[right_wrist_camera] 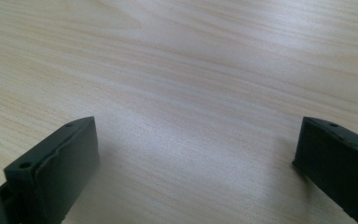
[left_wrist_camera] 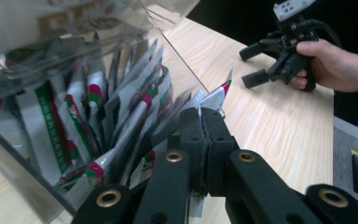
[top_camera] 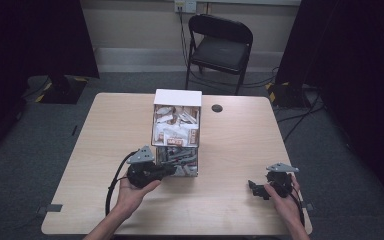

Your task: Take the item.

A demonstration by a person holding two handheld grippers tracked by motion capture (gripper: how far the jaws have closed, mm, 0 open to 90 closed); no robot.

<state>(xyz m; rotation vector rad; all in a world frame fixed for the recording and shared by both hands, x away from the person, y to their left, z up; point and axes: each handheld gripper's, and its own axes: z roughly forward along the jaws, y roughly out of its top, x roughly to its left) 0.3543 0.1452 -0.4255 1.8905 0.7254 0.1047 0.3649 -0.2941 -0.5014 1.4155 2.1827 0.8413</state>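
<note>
Your left gripper [left_wrist_camera: 200, 114] has its jaws pinched together on a sachet [left_wrist_camera: 216, 95] at the near lower tier of the clear box [top_camera: 176, 132], sachet's long axis upright, tip pointing up. Your right gripper [right_wrist_camera: 196, 163] hovers over the table [right_wrist_camera: 191, 60] at near right, jaws wide apart

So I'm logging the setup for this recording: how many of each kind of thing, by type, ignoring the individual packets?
Grippers: 2, left gripper and right gripper
Clear organizer boxes holding packets: 1
Tables: 1
Folding chairs: 1
Total: 5
</note>
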